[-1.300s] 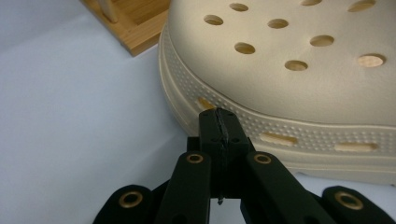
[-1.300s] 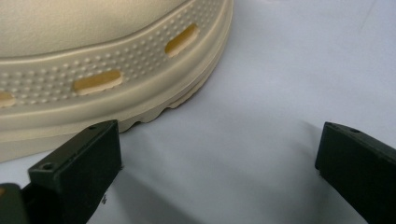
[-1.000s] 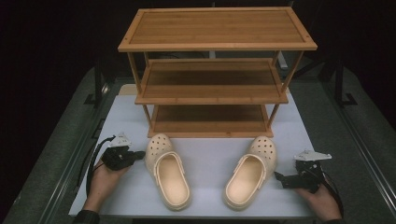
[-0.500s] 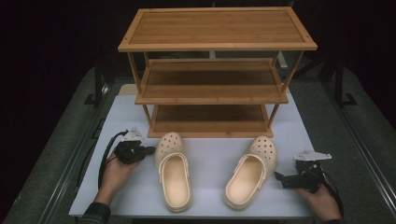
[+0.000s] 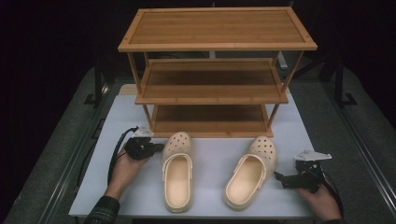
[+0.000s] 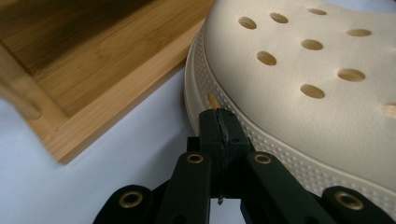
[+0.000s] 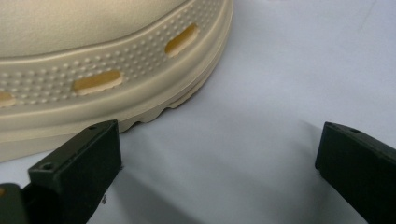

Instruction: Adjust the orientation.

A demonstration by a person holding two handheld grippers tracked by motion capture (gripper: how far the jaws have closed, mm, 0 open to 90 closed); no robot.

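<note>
Two cream clogs lie on the white table mat in front of a three-tier bamboo shoe rack [image 5: 217, 70]. The left clog [image 5: 178, 172] points its toe at the rack, and the right clog [image 5: 250, 170] lies tilted beside it. My left gripper [image 5: 156, 147] is shut with nothing between its jaws. Its tips [image 6: 219, 123] press against the side of the left clog's toe [image 6: 299, 70], close to the rack's bottom shelf [image 6: 93, 70]. My right gripper [image 5: 280, 179] rests low on the mat, open, just right of the right clog. Its jaws [image 7: 219, 149] stand wide apart, with the clog's sole edge [image 7: 93, 84] near one jaw.
The white mat [image 5: 210, 154] covers the table between the rack and the near edge. The rack's bottom shelf [image 5: 210, 116] opens toward the clogs. Dark metal rails [image 5: 369, 154] run along both table sides.
My left gripper has moved right and slightly toward the rack, staying shut, and the left clog has slid right with it. The right gripper and right clog have not moved.
</note>
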